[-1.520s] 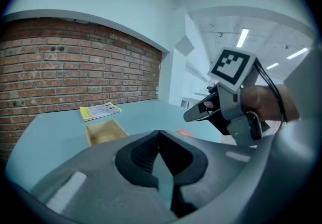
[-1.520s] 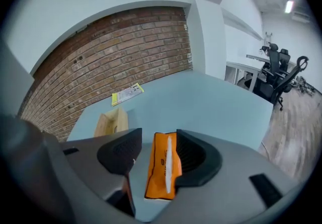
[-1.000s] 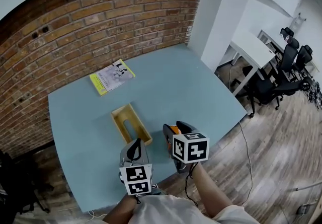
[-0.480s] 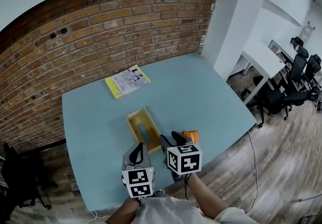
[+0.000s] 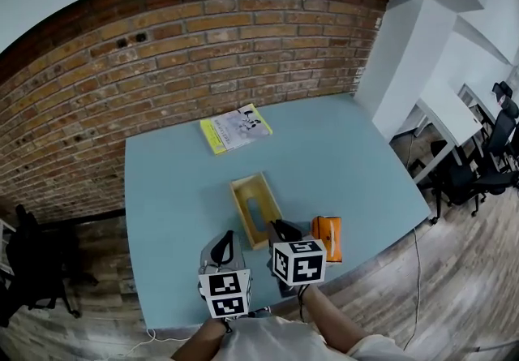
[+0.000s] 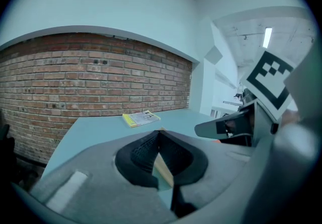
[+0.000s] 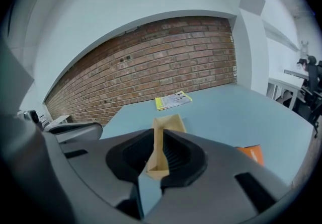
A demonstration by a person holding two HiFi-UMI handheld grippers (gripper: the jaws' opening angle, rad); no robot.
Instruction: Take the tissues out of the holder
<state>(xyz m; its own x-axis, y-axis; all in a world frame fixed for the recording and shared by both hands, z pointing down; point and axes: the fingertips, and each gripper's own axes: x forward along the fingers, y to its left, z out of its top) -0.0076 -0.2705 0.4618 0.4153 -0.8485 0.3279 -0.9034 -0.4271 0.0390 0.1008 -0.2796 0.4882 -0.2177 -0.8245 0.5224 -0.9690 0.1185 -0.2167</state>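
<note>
The wooden tissue holder (image 5: 255, 211) lies open on the blue table (image 5: 178, 189), just beyond both grippers. An orange tissue pack (image 5: 327, 238) lies flat on the table to the right of my right gripper (image 5: 281, 230); the pack (image 7: 250, 153) also shows in the right gripper view. The right gripper (image 7: 157, 142) has its jaws closing to a narrow gap, with nothing pressed between them; the holder (image 7: 162, 132) shows through the gap. My left gripper (image 5: 224, 242) hovers at the holder's near left, and in its own view the left gripper (image 6: 158, 137) is shut and empty.
A yellow booklet (image 5: 236, 127) lies at the far side of the table near the brick wall (image 5: 203, 43). The table's near edge runs just under the grippers. White desks and black office chairs (image 5: 486, 165) stand off to the right.
The orange pack, at the right gripper's tip a second ago, now lies on the table to its right. The right gripper has drawn back from it.
</note>
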